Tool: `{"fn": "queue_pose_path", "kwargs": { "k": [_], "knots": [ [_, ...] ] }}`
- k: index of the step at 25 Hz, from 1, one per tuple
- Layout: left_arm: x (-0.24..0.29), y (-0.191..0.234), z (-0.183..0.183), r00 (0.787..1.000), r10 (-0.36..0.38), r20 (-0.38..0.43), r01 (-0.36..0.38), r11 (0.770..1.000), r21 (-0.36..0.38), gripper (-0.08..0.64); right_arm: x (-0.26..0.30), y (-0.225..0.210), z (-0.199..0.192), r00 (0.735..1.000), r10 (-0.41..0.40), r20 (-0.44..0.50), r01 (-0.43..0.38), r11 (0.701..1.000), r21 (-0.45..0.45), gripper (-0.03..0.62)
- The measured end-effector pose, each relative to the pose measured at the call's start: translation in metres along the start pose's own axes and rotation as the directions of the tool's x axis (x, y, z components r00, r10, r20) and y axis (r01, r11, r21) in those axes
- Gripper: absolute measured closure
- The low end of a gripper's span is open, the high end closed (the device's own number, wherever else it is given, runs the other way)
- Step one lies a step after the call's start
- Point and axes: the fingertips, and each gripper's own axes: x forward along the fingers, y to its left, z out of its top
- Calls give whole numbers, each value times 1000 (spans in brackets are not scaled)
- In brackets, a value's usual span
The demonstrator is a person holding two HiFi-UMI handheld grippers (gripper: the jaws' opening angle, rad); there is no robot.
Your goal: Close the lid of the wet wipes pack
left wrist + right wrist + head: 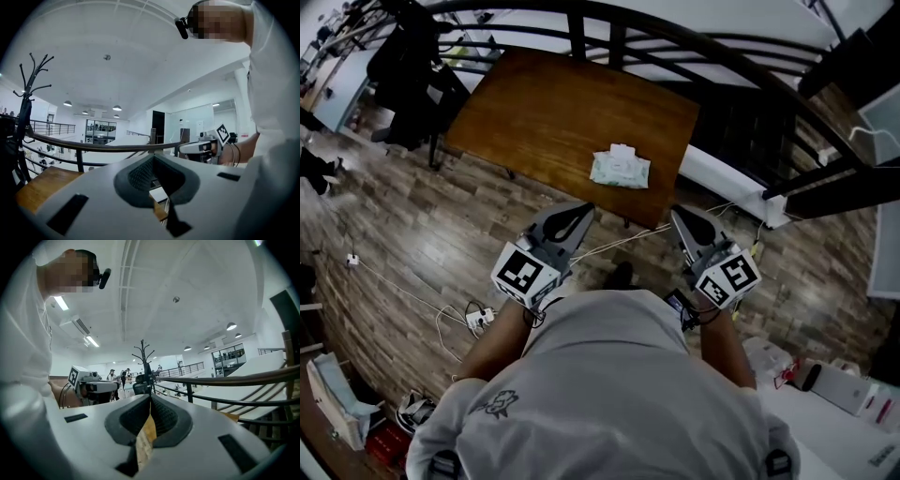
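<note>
so the wooden table [553,112] has the wet wipes pack [620,171] near its front right corner, long side lying crosswise, just ahead between the left gripper [579,214] and right gripper [680,216], both clamped shut and empty, left looks marginally closer.

A: The table [544,112] is showing warm brown wood grain, and the wet wipes pack [620,169] is looking white with a pale green tint.

B: The floor [403,234] is showing grey-brown planks. The left gripper [584,212] and right gripper [679,215] are looking light grey, each displaying black-and-white square patterns.

A: The person's shirt [609,394] is reading pale grey.
</note>
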Motion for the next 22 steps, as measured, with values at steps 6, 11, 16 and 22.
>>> {"fn": "queue_pose_path", "kwargs": {
  "k": [6, 11, 16, 22],
  "knots": [
    [46, 6, -7, 999, 33, -29, -34, 999, -31, 546, -1, -50, 2, 1000, 26, 7, -26, 1000, 8, 558],
    [65, 1, -17, 998, 31, -55, -33, 999, -32, 546, -9, -76, 1, 1000, 16, 18, -16, 1000, 26, 558],
    [75, 3, -16, 997, 21, -70, -23, 999, -26, 546, -13, -94, 3, 1000, -4, 30, 3, 999, 34, 558],
    [95, 17, -20, 997, 12, -77, -15, 999, -32, 547, -11, -113, 4, 999, -21, 32, 19, 999, 50, 557]
  ]
}}
